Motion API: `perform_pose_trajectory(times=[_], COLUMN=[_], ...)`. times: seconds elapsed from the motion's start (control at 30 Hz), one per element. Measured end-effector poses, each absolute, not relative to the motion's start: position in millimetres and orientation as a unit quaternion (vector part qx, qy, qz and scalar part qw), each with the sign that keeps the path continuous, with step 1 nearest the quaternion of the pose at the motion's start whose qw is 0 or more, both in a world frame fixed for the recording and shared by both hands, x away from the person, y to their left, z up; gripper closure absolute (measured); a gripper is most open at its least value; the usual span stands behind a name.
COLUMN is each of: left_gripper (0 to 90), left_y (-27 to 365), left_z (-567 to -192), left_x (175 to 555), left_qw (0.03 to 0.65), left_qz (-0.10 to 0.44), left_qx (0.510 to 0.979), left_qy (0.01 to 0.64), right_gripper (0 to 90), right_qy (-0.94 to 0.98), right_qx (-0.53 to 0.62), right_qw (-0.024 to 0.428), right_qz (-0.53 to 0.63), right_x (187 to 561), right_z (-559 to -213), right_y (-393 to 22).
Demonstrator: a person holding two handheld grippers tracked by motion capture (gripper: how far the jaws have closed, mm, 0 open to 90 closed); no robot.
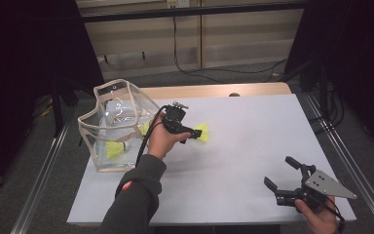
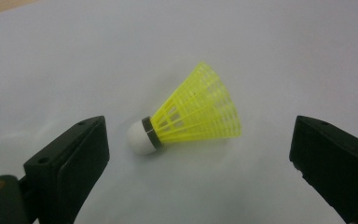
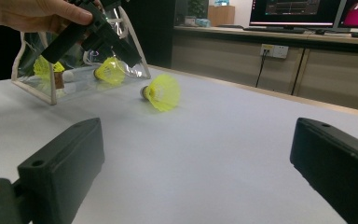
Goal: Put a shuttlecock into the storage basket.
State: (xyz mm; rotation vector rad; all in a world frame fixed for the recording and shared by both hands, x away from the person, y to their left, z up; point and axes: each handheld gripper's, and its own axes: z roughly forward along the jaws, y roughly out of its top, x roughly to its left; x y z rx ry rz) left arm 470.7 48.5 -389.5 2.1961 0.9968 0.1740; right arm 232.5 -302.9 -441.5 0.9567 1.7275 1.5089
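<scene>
One yellow shuttlecock (image 2: 186, 114) lies on its side on the white table (image 1: 253, 141), between the wide-open, empty jaws of the left gripper (image 1: 191, 135). At least two more sit inside the clear bag (image 1: 114, 126). The right gripper (image 1: 282, 180) hovers well apart, open and empty.

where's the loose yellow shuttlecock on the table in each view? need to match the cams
High view: the shuttlecock lies left of centre on the white table, just beyond the left claw.
Left gripper view: centre, on its side between the open jaws, white cork end pointing left.
Right gripper view: upper middle, left of centre, cork end left.
Shared landmark: the clear pouch, holding more yellow shuttlecocks, in the high view and the right gripper view.
</scene>
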Motion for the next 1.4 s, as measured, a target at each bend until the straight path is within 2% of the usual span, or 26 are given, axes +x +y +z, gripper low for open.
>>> perform_pose_trajectory(times=[0.47, 1.4], left_gripper=[9.2, 17.2], left_y=[47.3, 45.3], left_z=[-402.5, -432.2], left_x=[474.8, 478.8], left_qw=[0.332, 0.331], left_qz=[0.076, 0.095], left_qx=[0.864, 0.87], left_qy=[0.37, 0.353], right_gripper=[2.6, 2.7], right_qy=[0.659, 0.659], right_qx=[0.364, 0.363], right_qw=[0.321, 0.319], right_qz=[0.575, 0.577], right_x=[232.2, 232.7], right_z=[-441.4, -441.6], right_y=[-303.0, -303.0])
